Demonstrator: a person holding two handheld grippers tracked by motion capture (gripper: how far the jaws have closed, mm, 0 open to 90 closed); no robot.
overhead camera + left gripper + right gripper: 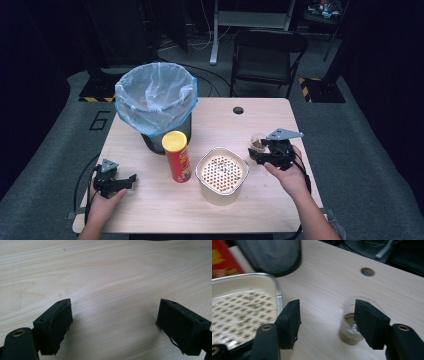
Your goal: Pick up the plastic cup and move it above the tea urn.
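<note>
A small clear cup [258, 143] with brown residue stands at the table's right side; in the right gripper view the cup [351, 323] sits just behind the right jaw. My right gripper [262, 155] is open beside it, jaws apart with bare wood between them [325, 322]. A cream pot [221, 173] with a perforated insert stands mid-table and shows as the pot [239, 307] at the left. A red chips can [177, 156] with a yellow lid stands upright. My left gripper [129, 179] rests open at the front left, nothing between its jaws [113, 317].
A dark bin [156, 100] lined with a blue plastic bag stands at the back left of the wooden table [150, 210]. A round cable hole [238, 110] lies near the far edge. A folding chair [266, 55] stands beyond the table.
</note>
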